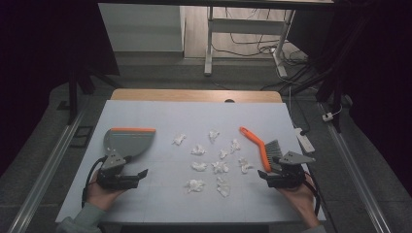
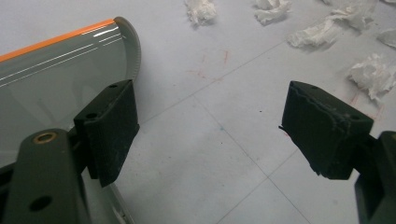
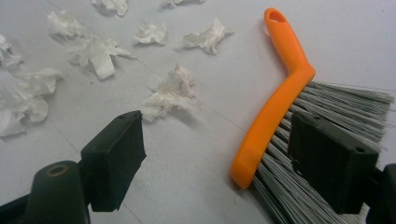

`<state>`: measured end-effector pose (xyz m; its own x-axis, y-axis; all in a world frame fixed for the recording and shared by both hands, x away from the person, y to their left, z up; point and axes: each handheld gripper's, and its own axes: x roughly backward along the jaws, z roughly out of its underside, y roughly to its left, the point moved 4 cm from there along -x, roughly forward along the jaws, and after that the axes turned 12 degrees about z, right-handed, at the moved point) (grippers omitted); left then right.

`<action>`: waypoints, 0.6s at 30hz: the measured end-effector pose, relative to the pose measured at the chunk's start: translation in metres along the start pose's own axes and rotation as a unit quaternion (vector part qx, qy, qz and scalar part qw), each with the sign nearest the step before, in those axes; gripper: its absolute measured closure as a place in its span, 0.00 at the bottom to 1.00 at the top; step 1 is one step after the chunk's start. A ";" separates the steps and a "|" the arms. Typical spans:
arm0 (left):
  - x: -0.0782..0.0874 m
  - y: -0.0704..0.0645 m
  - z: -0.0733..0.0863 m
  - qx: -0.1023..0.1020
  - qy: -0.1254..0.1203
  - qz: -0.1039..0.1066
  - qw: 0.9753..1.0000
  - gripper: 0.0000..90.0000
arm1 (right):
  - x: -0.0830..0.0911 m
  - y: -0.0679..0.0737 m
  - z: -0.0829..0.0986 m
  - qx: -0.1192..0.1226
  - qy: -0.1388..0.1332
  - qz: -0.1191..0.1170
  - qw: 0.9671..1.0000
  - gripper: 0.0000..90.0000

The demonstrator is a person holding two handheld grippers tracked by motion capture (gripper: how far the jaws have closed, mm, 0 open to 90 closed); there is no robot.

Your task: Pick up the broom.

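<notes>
Lying empty near the tabletop's [image 1: 145,109] left edge, the dustpan [image 1: 127,141] faces scattered tissue scraps [image 1: 214,162]; both grippers [image 1: 138,175] [image 1: 264,176] gape, holding nothing.

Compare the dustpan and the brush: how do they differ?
The grey dustpan with orange lip is broad and flat, by the left tool. The orange-handled brush with grey bristles is slim and angled, by the right tool. Both lie ungrasped on the table and share grey-and-orange colouring.

Dustpan [image 1: 127,141] at table [image 1: 160,109] left, brush [image 1: 265,146] at right, paper scraps [image 1: 209,162] between.
</notes>
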<state>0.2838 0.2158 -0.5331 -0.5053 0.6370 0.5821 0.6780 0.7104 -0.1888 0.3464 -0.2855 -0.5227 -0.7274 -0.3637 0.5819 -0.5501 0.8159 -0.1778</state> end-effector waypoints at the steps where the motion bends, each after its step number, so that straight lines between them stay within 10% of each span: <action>1: 0.000 0.000 0.000 0.000 0.000 0.001 1.000 0.22 | 0.000 0.000 0.000 0.001 0.001 -0.001 1.000 0.21; 18: -0.003 0.004 -0.006 0.005 -0.005 0.008 1.000 0.23 | 0.003 -0.001 -0.002 0.002 0.004 0.007 1.000 0.25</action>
<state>0.2907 0.2148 -0.5309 -0.5001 0.6517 0.5703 0.6814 0.7025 -0.2054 0.3456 -0.2867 -0.5193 -0.7316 -0.3480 0.5863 -0.5415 0.8190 -0.1896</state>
